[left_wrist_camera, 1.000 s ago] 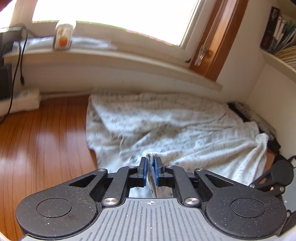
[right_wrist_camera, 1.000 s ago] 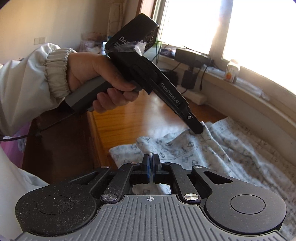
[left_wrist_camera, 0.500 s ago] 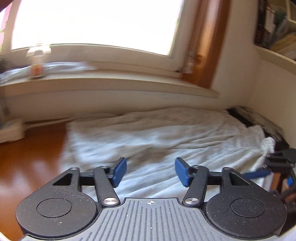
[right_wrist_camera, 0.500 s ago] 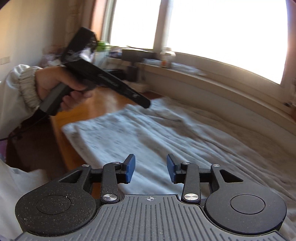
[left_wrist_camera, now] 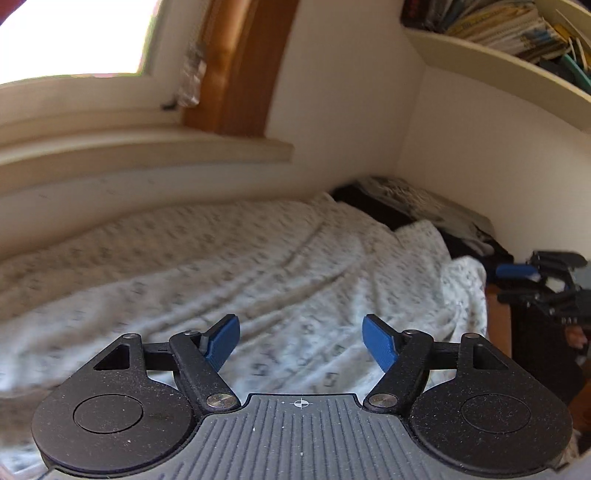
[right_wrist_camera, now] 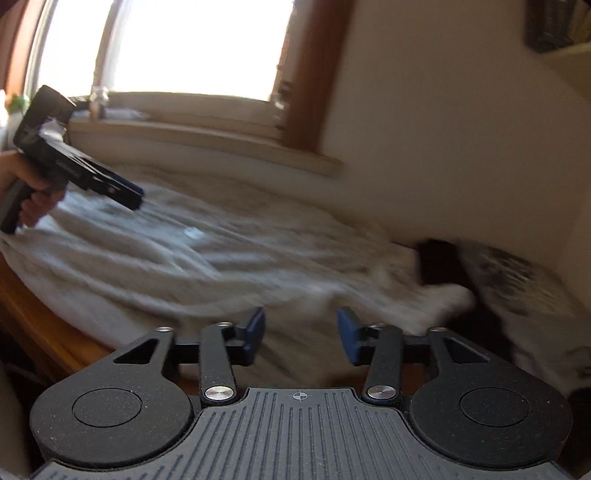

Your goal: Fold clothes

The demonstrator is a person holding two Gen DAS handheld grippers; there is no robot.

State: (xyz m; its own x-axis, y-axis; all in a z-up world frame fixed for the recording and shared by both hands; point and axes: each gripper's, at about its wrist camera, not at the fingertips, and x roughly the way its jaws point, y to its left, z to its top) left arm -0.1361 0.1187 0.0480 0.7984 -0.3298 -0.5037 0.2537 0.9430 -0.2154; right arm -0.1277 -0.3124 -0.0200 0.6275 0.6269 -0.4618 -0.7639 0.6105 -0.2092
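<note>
A white garment with a small grey print (left_wrist_camera: 266,266) lies spread over the wooden table below the window; the right wrist view shows the same garment (right_wrist_camera: 207,258), blurred. My left gripper (left_wrist_camera: 301,341) hovers above the cloth, its blue pads far apart and still opening, with nothing between them. My right gripper (right_wrist_camera: 301,334) hangs over the garment's near edge, its jaws also opening and empty. In the right wrist view the left gripper (right_wrist_camera: 131,195) shows at the far left, held by a hand. At the right edge of the left wrist view the right gripper (left_wrist_camera: 524,273) shows near the garment's corner.
A windowsill (left_wrist_camera: 147,151) and a wall run behind the table. Dark and patterned items (left_wrist_camera: 417,206) are piled in the right corner next to the garment. A shelf of books (left_wrist_camera: 498,29) hangs above. The wooden table edge (right_wrist_camera: 40,317) shows at the near left.
Both grippers were shut on folds of the garment; both have let go and opened. Both have swung to the right along the cloth, toward the corner with the dark pile.
</note>
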